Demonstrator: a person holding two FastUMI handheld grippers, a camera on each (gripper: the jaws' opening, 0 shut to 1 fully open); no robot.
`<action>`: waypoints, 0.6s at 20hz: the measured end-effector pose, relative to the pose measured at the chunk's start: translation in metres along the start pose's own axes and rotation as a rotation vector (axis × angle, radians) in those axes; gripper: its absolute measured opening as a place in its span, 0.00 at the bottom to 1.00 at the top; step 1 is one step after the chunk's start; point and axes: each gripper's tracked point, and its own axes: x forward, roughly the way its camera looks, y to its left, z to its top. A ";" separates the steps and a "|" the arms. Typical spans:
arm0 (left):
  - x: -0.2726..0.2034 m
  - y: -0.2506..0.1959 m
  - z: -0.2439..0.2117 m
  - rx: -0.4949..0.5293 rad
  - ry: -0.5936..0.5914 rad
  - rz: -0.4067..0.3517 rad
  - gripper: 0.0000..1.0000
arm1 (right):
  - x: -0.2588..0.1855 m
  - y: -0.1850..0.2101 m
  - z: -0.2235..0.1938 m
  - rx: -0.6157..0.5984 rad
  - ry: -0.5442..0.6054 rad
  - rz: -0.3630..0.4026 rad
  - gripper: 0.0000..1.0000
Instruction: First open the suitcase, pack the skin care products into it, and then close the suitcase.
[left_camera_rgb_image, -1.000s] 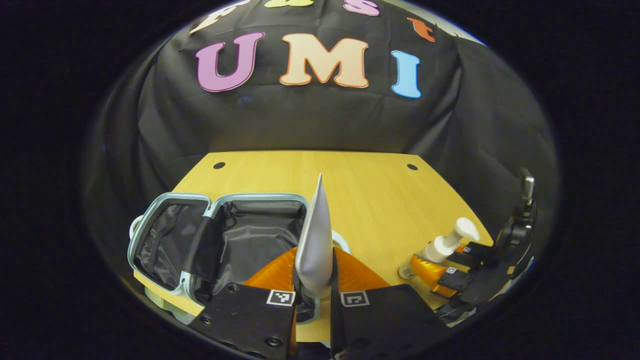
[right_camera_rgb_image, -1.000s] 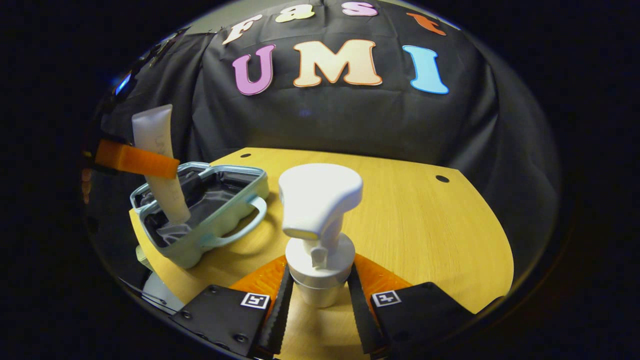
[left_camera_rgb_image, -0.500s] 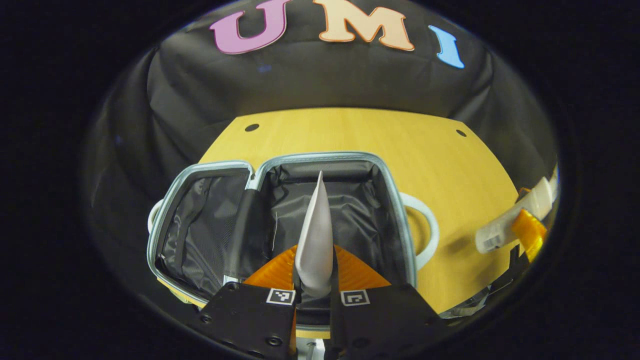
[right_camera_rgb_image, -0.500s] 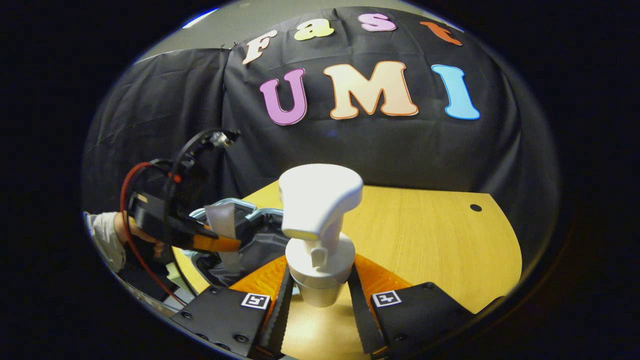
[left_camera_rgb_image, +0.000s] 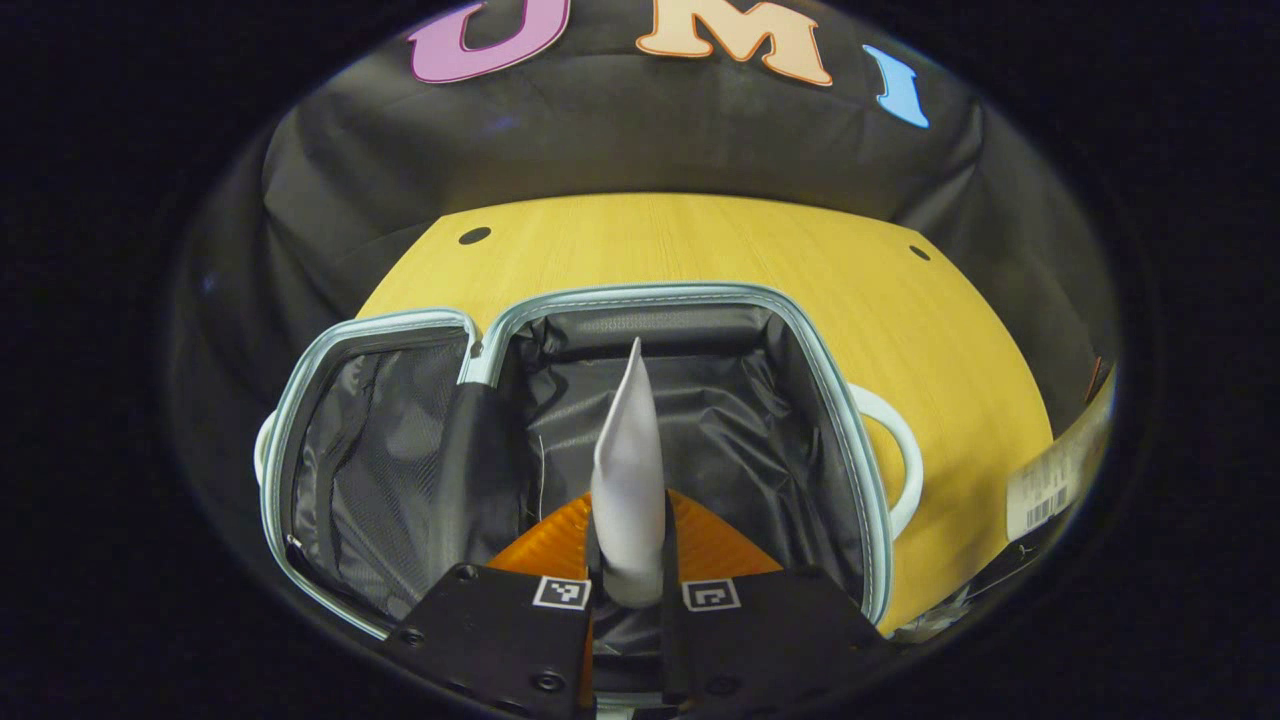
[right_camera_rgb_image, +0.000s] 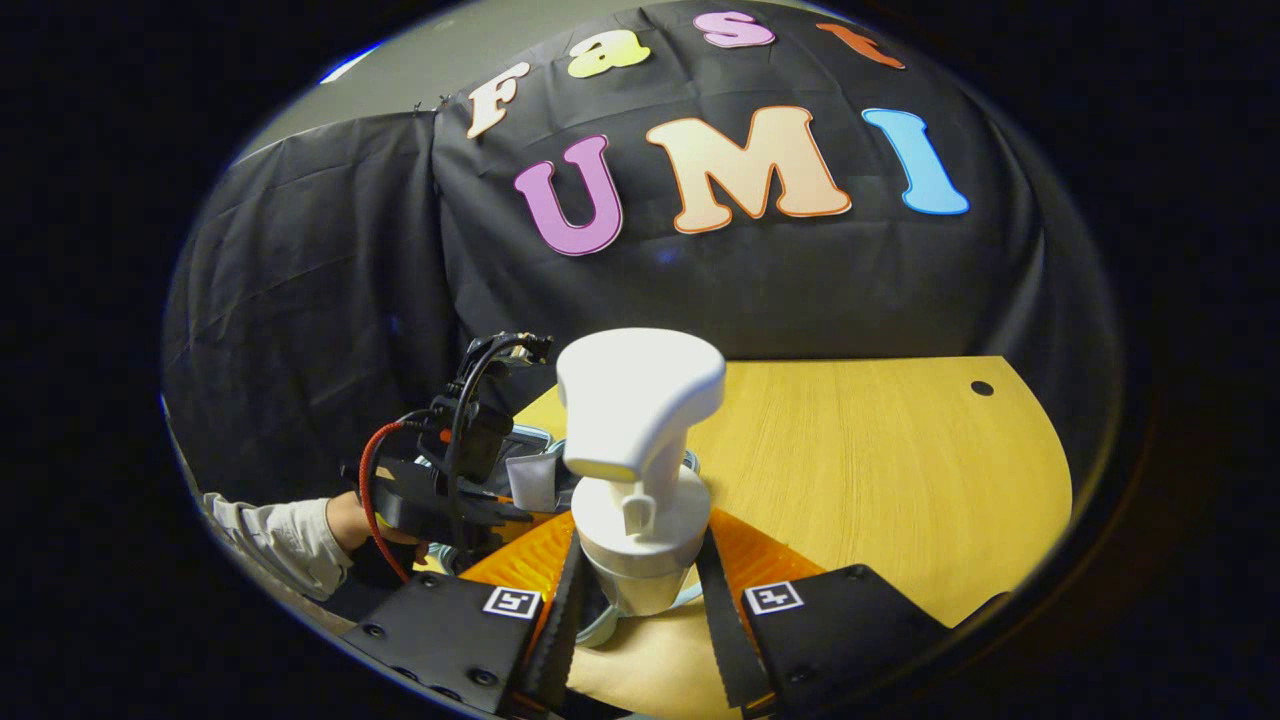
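My left gripper (left_camera_rgb_image: 630, 590) has moved over the open pale-blue, black-lined suitcase (left_camera_rgb_image: 700, 297), fingers clamping the white squeeze tube (left_camera_rgb_image: 628, 490). My right gripper (right_camera_rgb_image: 635, 600) pinches the white pump bottle (right_camera_rgb_image: 638, 460) (close behind); I risk them colliding.

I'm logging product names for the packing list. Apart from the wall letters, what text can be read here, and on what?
Barcode label, right edge of left gripper view: print too small to read.
Tube: no print visible.
Pump bottle: no print visible.
Markers on left gripper: square patterns, no words.
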 end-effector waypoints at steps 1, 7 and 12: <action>0.004 0.001 0.002 -0.007 -0.006 -0.012 0.23 | 0.004 0.006 -0.001 0.007 0.004 -0.001 0.59; 0.021 -0.002 0.002 -0.030 -0.023 -0.146 0.33 | 0.040 0.044 -0.014 0.032 0.058 0.001 0.59; -0.009 0.016 0.022 0.000 -0.175 -0.165 0.62 | 0.073 0.057 -0.054 0.055 0.192 0.005 0.59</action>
